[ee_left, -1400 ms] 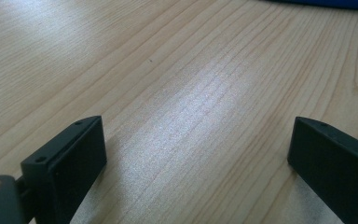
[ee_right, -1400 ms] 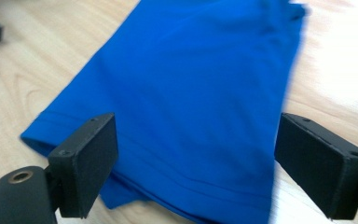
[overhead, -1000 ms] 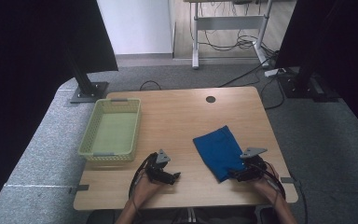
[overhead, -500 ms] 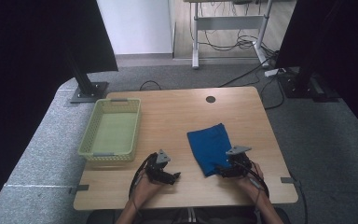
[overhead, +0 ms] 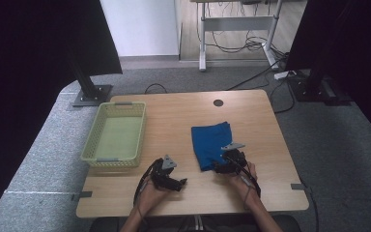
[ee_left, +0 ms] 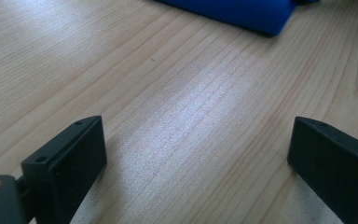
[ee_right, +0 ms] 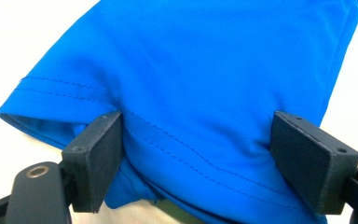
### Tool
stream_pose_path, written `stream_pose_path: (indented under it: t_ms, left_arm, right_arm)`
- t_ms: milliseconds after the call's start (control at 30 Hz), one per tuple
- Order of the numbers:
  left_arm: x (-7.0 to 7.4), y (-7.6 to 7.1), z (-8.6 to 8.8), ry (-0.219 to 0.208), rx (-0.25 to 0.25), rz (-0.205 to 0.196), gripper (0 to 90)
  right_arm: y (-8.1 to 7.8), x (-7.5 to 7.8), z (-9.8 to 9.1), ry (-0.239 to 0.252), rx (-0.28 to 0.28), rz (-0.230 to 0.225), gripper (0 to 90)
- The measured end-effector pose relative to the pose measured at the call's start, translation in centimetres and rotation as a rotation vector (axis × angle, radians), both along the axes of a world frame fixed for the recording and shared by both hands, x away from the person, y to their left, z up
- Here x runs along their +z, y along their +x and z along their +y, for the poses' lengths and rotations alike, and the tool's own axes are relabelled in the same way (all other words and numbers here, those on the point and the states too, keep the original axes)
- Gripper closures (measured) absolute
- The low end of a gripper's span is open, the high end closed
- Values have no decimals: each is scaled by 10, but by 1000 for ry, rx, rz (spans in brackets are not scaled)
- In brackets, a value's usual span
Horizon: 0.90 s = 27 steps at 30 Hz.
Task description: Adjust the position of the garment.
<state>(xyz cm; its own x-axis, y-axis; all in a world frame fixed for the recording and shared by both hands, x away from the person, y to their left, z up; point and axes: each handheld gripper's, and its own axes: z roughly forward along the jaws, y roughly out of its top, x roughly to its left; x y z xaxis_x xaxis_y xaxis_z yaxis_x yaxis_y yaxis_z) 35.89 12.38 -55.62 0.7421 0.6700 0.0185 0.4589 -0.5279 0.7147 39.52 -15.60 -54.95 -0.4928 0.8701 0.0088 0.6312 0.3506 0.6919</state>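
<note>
Blue cloth [overhead: 211,143] is lying folded on the table [overhead: 174,121], right of centre, its near edge pointing toward the person. In the right gripper view the cloth [ee_right: 205,84] is showing a stitched hem running across its near fold.

Right tool [overhead: 222,168] is sitting at the cloth's 6 o'clock edge, low over the table. Its jaws are standing spread, one on either side of the near fold [ee_right: 193,154]; the fabric is lying between them, and whether the pads are touching it I cannot tell. The right hand [overhead: 243,178] is gripping the tool from the near side.

Left tool [overhead: 179,183] is resting at about 8 o'clock from the cloth, well apart from it, near the table's front edge. Its jaws are spread wide over bare wood [ee_left: 193,154], pinching nothing; the cloth's corner [ee_left: 242,11] is lying at 12 o'clock beyond them.

Green basket [overhead: 96,145] is standing at 9 o'clock from the cloth, on the table's left side.
</note>
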Motion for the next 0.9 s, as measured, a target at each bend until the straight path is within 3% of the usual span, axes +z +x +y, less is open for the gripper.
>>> stream_pose_path:
  t_ms: [233,433,667,900]
  left_arm:
    - [0,0,0,1,2,0,43]
    - [0,-1,1,2,6,-1,44]
    - [0,-3,2,2,17,0,43]
    - [0,-3,3,1,24,1,43]
  right_arm:
    - [11,0,20,3,-30,-6,185]
    - [14,0,20,6,-17,-2,185]
    - [13,0,15,15,63,-25,143]
    - [8,10,11,30,136,-47,141]
